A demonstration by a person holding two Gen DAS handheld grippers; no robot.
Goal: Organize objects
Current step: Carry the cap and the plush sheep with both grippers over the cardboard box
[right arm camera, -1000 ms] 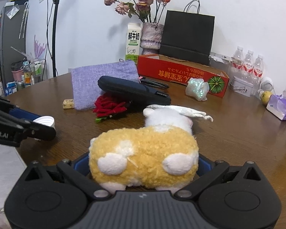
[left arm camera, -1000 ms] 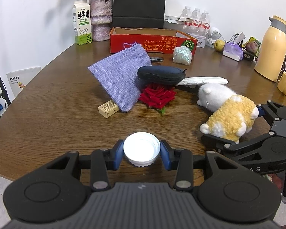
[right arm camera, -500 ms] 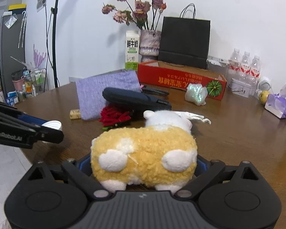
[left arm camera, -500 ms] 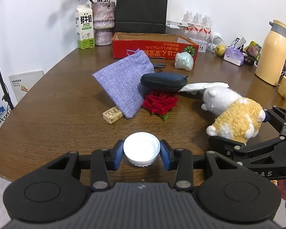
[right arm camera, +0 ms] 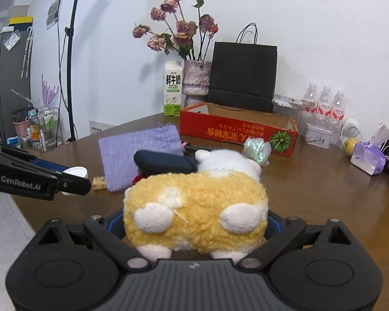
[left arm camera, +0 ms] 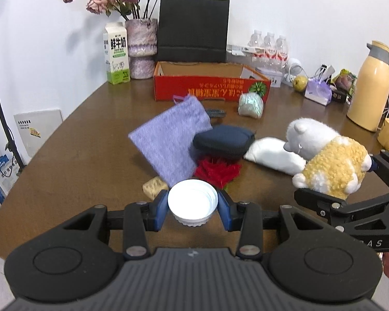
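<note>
The left gripper (left arm camera: 192,206) pinches a white bottle cap (left arm camera: 192,202) between its two blue pads, open side up, and holds it above the near edge of the brown table (left arm camera: 77,160). The right gripper (right arm camera: 194,223) is clamped on the yellow rear of a plush toy (right arm camera: 195,207), with the jaws standing wide around the soft body; they closed a little just before, and the toy is between them. In the left wrist view the toy (left arm camera: 329,160) is to the right of the left gripper, its white head pointing away.

Ahead of the left gripper, just beyond the cap, lie a red fabric rose (left arm camera: 216,171), a small tan block (left arm camera: 154,186) and a purple cloth pouch (left arm camera: 171,140). A dark blue zip case (left arm camera: 224,138) rests partly on the pouch and the rose. Right of the case is a white pillow-like bag (left arm camera: 272,155). Farther ahead stands an open red cardboard box (left arm camera: 210,88), with a shiny wrapped bundle (left arm camera: 250,105) in front of it.
</note>
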